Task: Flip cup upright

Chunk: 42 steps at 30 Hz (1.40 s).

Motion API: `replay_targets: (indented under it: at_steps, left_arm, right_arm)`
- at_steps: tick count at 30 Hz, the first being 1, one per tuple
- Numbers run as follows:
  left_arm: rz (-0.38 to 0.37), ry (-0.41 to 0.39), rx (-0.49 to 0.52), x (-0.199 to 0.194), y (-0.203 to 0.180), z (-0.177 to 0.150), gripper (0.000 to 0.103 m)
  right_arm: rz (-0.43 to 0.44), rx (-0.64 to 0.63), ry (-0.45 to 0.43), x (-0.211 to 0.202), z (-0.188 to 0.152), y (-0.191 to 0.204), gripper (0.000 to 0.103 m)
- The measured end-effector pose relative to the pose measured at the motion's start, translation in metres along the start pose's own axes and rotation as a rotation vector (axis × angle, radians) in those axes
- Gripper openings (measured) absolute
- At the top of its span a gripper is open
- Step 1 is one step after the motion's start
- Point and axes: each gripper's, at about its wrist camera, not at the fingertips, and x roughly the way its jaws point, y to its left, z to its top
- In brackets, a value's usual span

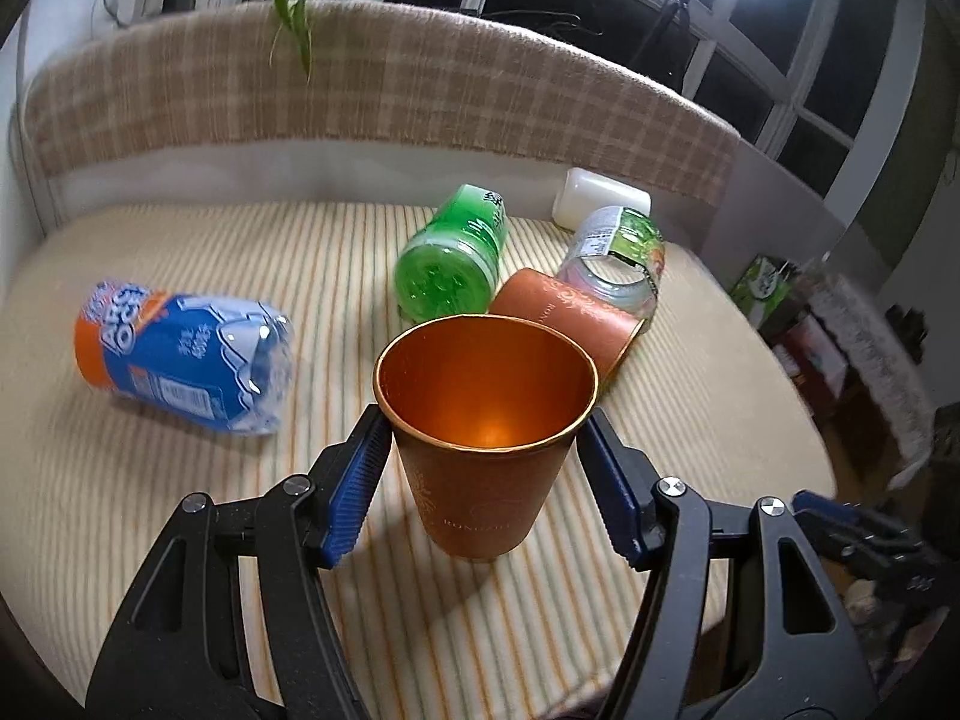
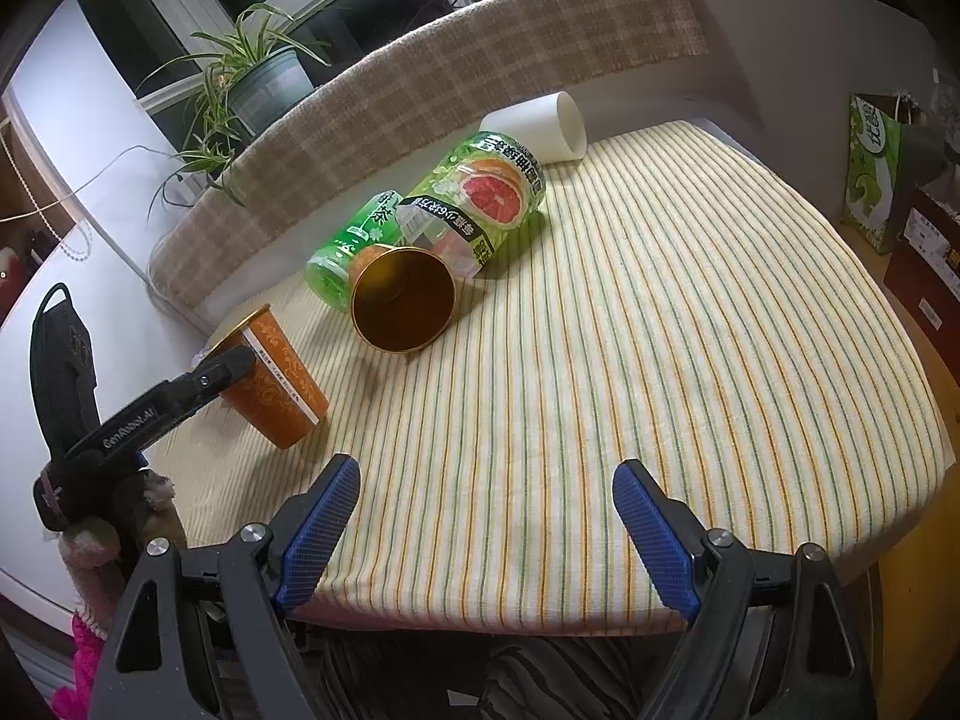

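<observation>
The left gripper (image 1: 486, 426) reaches level across the table edge with its blue pads (image 1: 354, 495) set on either side of the orange cup (image 1: 480, 450), just under the rim; whether they press the wall or stand a hair clear of it cannot be told. That cup stands upright, mouth up, on the striped cloth (image 1: 150, 480), near its front edge. Just behind the cup lies a second orange cup (image 1: 570, 312) on its side, and beyond that a green bottle (image 1: 453, 258) and a clear bottle with a grapefruit label (image 1: 618, 252), both lying down; a white cup (image 1: 600, 198) lies farther back, and a blue-and-orange bottle (image 1: 186, 354) lies well to the cup's left. The right gripper (image 2: 486, 516) hovers over the front edge to the cup's right, jaws spread wide with nothing between them, tilted down toward the cloth.
</observation>
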Motion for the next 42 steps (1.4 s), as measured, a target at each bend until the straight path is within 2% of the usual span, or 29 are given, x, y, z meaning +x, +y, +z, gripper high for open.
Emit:
replay_targets:
  at_steps: [7, 15, 39, 42]
  left_arm:
    - [0.062, -0.027, 0.070, 0.001, -0.006, -0.006, 0.066]
    - [0.070, -0.030, 0.090, 0.001, -0.010, -0.011, 0.066]
    - [0.027, -0.001, 0.059, -0.007, -0.006, -0.022, 0.066]
    - [0.011, 0.020, 0.046, -0.006, -0.004, -0.024, 0.073]
  right_arm:
    - [-0.012, -0.016, -0.017, -0.003, 0.000, 0.003, 0.088]
    - [-0.022, -0.031, -0.027, -0.005, 0.002, 0.006, 0.088]
    - [-0.019, -0.037, -0.025, -0.003, -0.001, 0.012, 0.088]
    - [-0.018, -0.045, -0.027, -0.004, -0.001, 0.014, 0.088]
